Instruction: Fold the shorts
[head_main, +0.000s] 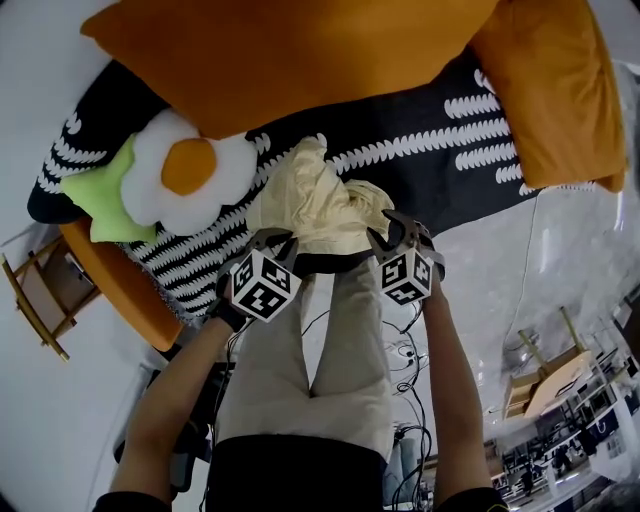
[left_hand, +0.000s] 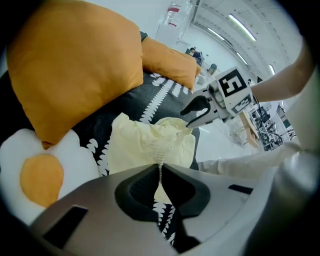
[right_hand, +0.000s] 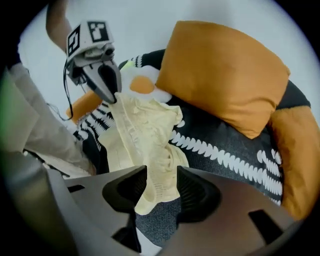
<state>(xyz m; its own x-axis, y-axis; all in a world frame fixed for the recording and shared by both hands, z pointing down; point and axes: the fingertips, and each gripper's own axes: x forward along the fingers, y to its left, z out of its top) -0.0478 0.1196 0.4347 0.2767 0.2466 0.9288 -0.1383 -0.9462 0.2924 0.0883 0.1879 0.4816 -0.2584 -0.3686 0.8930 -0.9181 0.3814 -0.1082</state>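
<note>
Pale yellow shorts (head_main: 320, 205) lie bunched on a black blanket with white leaf print (head_main: 450, 150). My left gripper (head_main: 283, 243) is at their near left edge, shut on a thin fold of the waistband (left_hand: 160, 172). At the near right edge is my right gripper (head_main: 385, 235). In the right gripper view its jaws (right_hand: 161, 182) stand partly apart with a loose fold of the shorts (right_hand: 142, 135) hanging between them, and the pads are not pressing it. Each gripper shows in the other's view: the right gripper (left_hand: 192, 117), the left gripper (right_hand: 112, 95).
A big orange pillow (head_main: 300, 50) and a second one (head_main: 560, 90) lie behind the shorts. A fried-egg plush (head_main: 185, 175) and a green plush (head_main: 100, 190) sit at the left. The person's legs in beige trousers (head_main: 320, 370) are below. A wooden chair (head_main: 40, 290) stands far left.
</note>
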